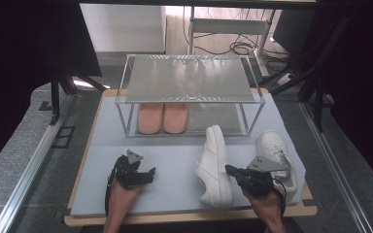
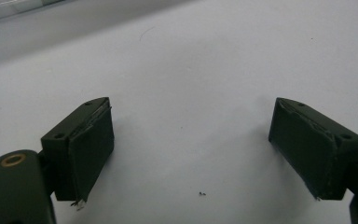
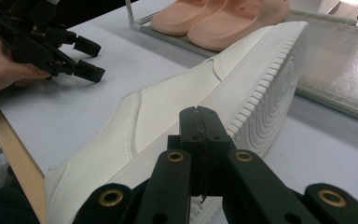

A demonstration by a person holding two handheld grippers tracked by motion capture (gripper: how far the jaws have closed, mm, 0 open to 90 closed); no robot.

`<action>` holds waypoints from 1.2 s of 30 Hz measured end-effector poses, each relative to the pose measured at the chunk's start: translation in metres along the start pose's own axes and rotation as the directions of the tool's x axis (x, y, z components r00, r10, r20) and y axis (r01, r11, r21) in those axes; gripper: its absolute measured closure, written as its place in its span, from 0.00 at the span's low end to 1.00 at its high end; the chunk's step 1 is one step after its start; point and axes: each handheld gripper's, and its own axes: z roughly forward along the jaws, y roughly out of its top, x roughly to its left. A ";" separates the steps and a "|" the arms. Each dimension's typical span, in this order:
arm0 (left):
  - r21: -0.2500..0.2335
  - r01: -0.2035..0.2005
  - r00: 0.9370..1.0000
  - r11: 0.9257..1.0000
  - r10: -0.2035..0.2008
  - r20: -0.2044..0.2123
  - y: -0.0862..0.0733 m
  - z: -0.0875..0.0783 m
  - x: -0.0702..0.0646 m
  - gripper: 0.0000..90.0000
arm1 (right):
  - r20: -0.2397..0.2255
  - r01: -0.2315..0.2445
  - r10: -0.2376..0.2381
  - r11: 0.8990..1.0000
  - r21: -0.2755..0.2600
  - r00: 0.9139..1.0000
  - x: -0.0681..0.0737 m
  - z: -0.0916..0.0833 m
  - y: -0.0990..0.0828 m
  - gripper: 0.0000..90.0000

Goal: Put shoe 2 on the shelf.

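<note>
Table [image 1: 175, 160], pale mat: two-tier rack [image 1: 189, 92], two white sneakers [image 1: 215, 167], apparently sideways.

Setting: lab-type recording bay. Evidence: padded table [image 1: 175, 194] framed by aluminium rails [image 1: 24, 179], dark curtains [image 1: 364, 73], loose floor cables [image 1: 243, 47].

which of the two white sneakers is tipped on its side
The white leather sneaker nearer the table's middle, beside the shut right gripper, lies on its side with the ribbed sole showing. The other white sneaker stands upright.
</note>
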 end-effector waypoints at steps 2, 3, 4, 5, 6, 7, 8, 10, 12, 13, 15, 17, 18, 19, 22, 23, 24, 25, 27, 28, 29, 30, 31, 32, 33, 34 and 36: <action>0.000 0.002 1.000 1.000 -0.002 0.001 0.000 0.000 0.000 0.16 | -0.001 0.000 0.000 1.000 0.001 1.000 0.000 0.003 0.000 1.00; 0.000 0.000 1.000 1.000 0.000 0.000 0.000 0.000 0.000 0.16 | -0.003 0.001 -0.001 1.000 0.005 1.000 0.000 0.003 0.000 1.00; 0.000 0.000 1.000 1.000 0.000 0.000 0.000 0.000 0.000 0.16 | -0.004 0.001 -0.001 1.000 0.005 1.000 0.001 0.004 -0.001 1.00; 0.000 0.000 1.000 1.000 0.000 0.000 0.000 0.000 0.000 0.16 | 0.000 0.003 -0.003 1.000 0.011 1.000 0.001 0.005 -0.001 1.00; 0.000 0.000 1.000 1.000 0.000 0.000 0.000 0.000 0.000 0.16 | 0.002 0.005 -0.005 1.000 0.014 1.000 0.001 0.005 -0.002 1.00; 0.000 0.000 1.000 1.000 0.000 0.001 0.000 0.000 0.000 0.16 | 0.005 0.006 -0.006 1.000 0.018 1.000 0.001 0.006 -0.003 1.00; 0.000 0.000 1.000 1.000 0.000 0.000 0.000 0.000 0.000 0.16 | 0.004 0.000 0.000 1.000 0.012 1.000 0.000 0.006 -0.004 1.00; 0.000 0.000 1.000 1.000 0.000 0.000 0.000 0.000 0.000 0.16 | 0.008 0.002 -0.002 1.000 0.016 1.000 0.000 0.004 -0.005 1.00; -0.001 0.001 1.000 1.000 -0.001 0.000 0.000 0.000 0.000 0.16 | 0.017 0.003 -0.004 1.000 0.021 1.000 0.000 0.002 -0.006 1.00; -0.001 0.003 1.000 1.000 -0.003 0.001 0.000 0.000 0.000 0.16 | 0.020 0.001 -0.001 1.000 0.024 1.000 -0.001 0.001 -0.007 1.00; -0.001 0.003 1.000 1.000 -0.003 0.001 0.000 0.000 0.000 0.16 | 0.029 -0.008 0.007 1.000 0.022 1.000 -0.002 -0.003 -0.010 1.00; -0.001 0.002 1.000 1.000 -0.002 0.001 0.000 0.000 0.000 0.16 | 0.042 -0.015 0.015 1.000 0.021 0.999 -0.004 -0.006 -0.011 1.00; -0.001 0.003 1.000 1.000 -0.003 0.001 0.000 0.000 0.000 0.16 | 0.051 -0.015 0.014 1.000 0.022 0.999 -0.004 -0.007 -0.011 1.00; 0.000 0.000 1.000 1.000 0.000 0.000 0.000 0.000 0.000 0.16 | 0.060 -0.015 0.014 1.000 0.021 0.998 -0.005 -0.008 -0.012 1.00; -0.001 0.002 1.000 1.000 -0.002 0.001 0.000 0.000 0.000 0.16 | 0.089 -0.009 0.005 0.999 0.035 0.996 -0.005 -0.012 -0.012 1.00; 0.000 0.002 1.000 1.000 -0.002 0.001 0.000 0.000 0.000 0.16 | 0.101 -0.006 0.002 0.999 0.041 0.995 -0.006 -0.014 -0.012 1.00; 0.000 0.000 1.000 1.000 0.000 0.000 0.000 0.000 0.000 0.16 | 0.113 -0.005 0.000 0.999 0.046 0.994 -0.007 -0.016 -0.012 1.00; -0.001 0.002 1.000 1.000 -0.002 0.001 0.000 0.000 0.000 0.16 | 0.124 -0.006 0.000 0.999 0.050 0.992 -0.008 -0.018 -0.013 1.00; 0.000 0.003 1.000 1.000 -0.003 0.001 0.000 0.000 0.000 0.16 | 0.144 -0.014 0.006 0.998 0.056 0.990 -0.011 -0.021 -0.015 1.00; 0.000 0.001 1.000 1.000 -0.001 0.000 0.000 0.000 0.000 0.16 | 0.153 -0.018 0.009 0.998 0.060 0.988 -0.012 -0.022 -0.016 1.00; 0.000 0.000 1.000 1.000 0.000 0.000 0.000 0.000 0.000 0.16 | 0.163 -0.023 0.012 0.998 0.065 0.986 -0.013 -0.024 -0.017 1.00; 0.000 0.001 1.000 1.000 -0.001 0.000 0.000 0.000 0.000 0.16 | 0.176 -0.023 0.010 0.997 0.071 0.984 -0.014 -0.025 -0.018 1.00; 0.000 0.000 1.000 1.000 0.000 0.000 0.000 0.000 0.000 0.16 | 0.189 -0.020 0.005 0.997 0.081 0.982 -0.014 -0.025 -0.019 1.00; 0.000 0.001 1.000 1.000 -0.001 0.000 0.000 0.000 0.000 0.16 | 0.202 -0.020 0.002 0.996 0.088 0.979 -0.014 -0.026 -0.019 1.00; 0.000 0.001 1.000 1.000 -0.001 0.000 0.000 0.000 0.000 0.16 | 0.212 -0.017 -0.003 0.995 0.095 0.977 -0.014 -0.026 -0.019 1.00; 0.000 0.001 1.000 1.000 -0.001 0.000 0.000 0.000 0.000 0.16 | 0.218 -0.011 -0.011 0.995 0.100 0.976 -0.014 -0.026 -0.020 1.00; 0.000 0.001 1.000 1.000 -0.001 0.000 0.000 0.000 0.000 0.16 | 0.227 -0.012 -0.012 0.994 0.106 0.974 -0.014 -0.026 -0.020 1.00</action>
